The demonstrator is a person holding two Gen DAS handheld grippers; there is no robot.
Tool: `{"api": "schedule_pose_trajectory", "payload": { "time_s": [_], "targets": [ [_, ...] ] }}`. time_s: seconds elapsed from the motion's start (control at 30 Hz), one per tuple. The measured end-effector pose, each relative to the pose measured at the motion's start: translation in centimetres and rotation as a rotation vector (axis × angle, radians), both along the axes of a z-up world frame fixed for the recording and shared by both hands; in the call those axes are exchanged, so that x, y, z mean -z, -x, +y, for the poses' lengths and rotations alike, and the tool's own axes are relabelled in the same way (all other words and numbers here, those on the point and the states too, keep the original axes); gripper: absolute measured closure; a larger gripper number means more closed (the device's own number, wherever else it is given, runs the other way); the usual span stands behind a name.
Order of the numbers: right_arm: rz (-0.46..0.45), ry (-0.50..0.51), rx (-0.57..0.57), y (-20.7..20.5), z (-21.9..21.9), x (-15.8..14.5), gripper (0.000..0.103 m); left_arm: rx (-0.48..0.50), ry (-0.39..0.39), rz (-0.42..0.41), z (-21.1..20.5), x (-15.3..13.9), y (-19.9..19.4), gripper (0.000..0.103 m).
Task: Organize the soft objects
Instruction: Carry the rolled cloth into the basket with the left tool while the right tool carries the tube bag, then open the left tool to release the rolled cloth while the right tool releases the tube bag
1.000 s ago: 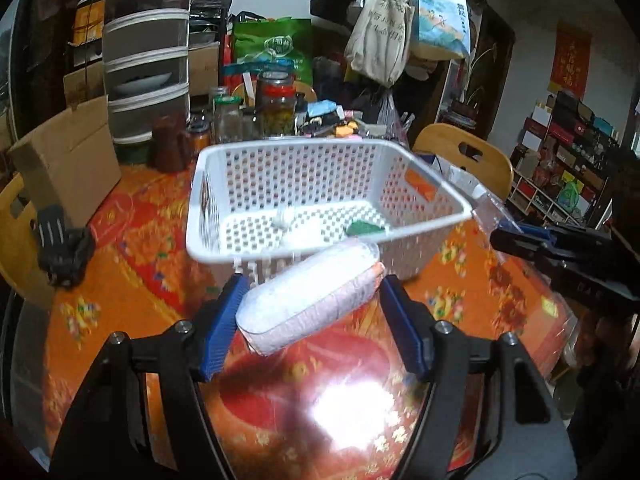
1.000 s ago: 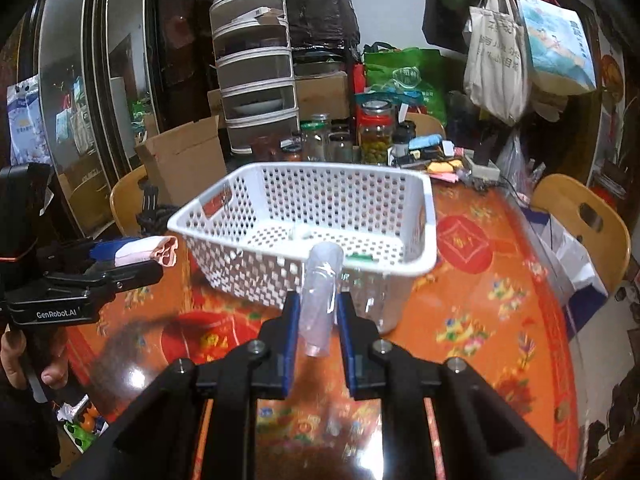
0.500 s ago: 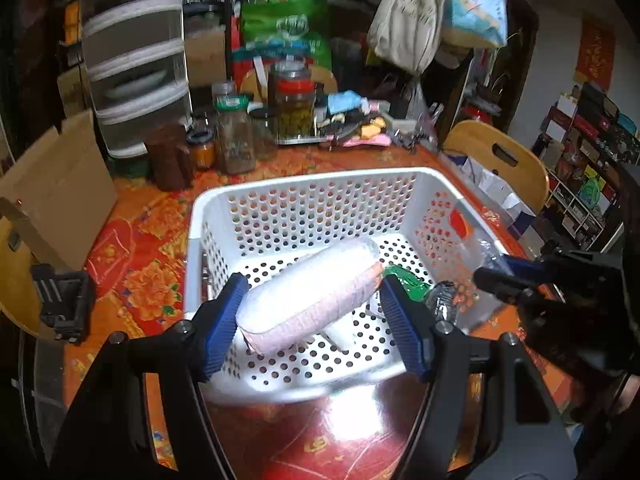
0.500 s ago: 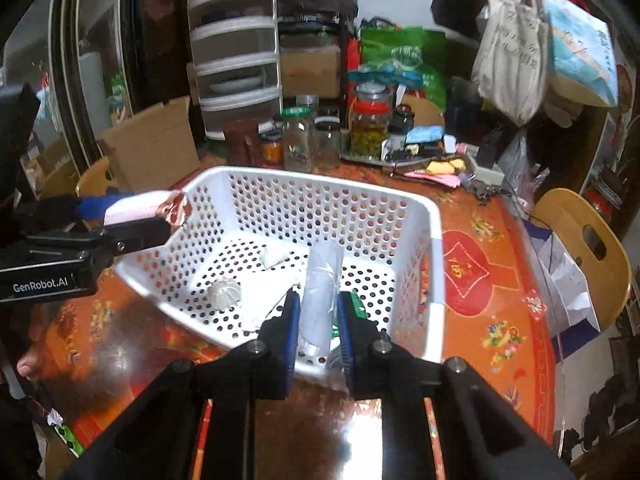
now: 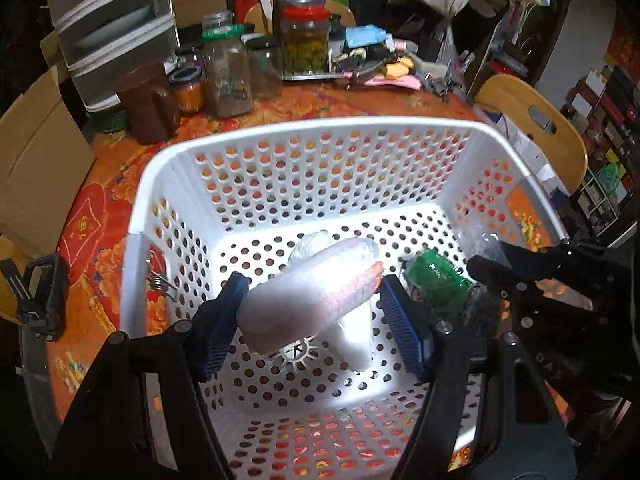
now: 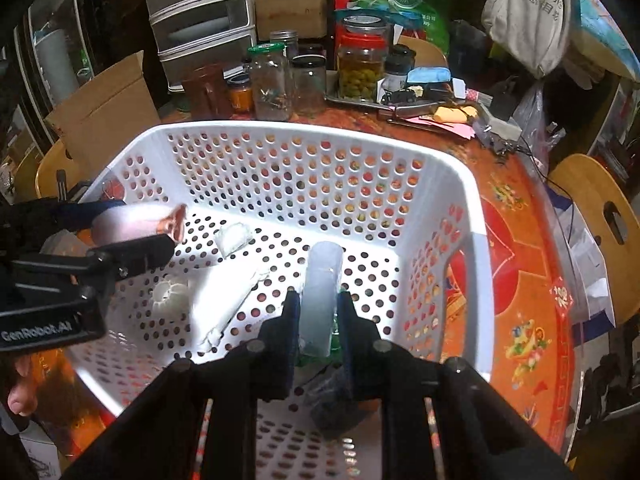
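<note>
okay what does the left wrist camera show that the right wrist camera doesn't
Only the left wrist view: a green packet on the basket floor, seen in full, and the whole pale roll between the left gripper fingers.

Only the right wrist view: a clear tube clamped in the right gripper, and fingers of a hand at the left edge.

Both: the white basket, a white wrapped piece inside, and the red-lidded jar.

Right tool [image 6: 318, 316] gripping clear tube [image 6: 322, 296], above white basket [image 6: 466, 216]
</note>
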State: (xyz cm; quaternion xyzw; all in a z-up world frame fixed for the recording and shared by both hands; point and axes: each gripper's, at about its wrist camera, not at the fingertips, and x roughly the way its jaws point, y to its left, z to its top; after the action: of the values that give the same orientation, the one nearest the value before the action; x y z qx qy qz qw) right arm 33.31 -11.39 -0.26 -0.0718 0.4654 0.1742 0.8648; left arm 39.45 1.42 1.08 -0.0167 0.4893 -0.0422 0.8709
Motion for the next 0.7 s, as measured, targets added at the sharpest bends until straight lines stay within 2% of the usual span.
{"api": "schedule_pose_trajectory", "payload": {
  "time_s": [0.33, 0.5, 0.6, 0.67, 0.7],
  "targets": [
    [0.0, 0.027, -0.002, -0.7, 0.4, 1.0, 0.083, -0.014, 0.003, 0.032, 0.6, 1.5, -0.8, 0.036],
    [-0.006, -0.01, -0.014, -0.5, 0.5, 0.7, 0.061, -0.009, 0.017, 0.037, 0.6, 1.4, -0.7, 0.034],
    [-0.017, -0.012, -0.026, -0.2, 1.0, 0.4, 0.048, 0.001, 0.046, 0.026, 0.6, 0.9, -0.3, 0.029],
    [-0.017, -0.024, -0.038, 0.1, 1.2, 0.1, 0.039, 0.006, 0.043, 0.011, 0.5, 0.5, 0.0, 0.019],
    [-0.018, -0.028, -0.041, 0.2, 1.2, 0.0, 0.038, 0.002, 0.021, -0.004, 0.4, 0.1, 0.3, 0.007]
  ]
}}
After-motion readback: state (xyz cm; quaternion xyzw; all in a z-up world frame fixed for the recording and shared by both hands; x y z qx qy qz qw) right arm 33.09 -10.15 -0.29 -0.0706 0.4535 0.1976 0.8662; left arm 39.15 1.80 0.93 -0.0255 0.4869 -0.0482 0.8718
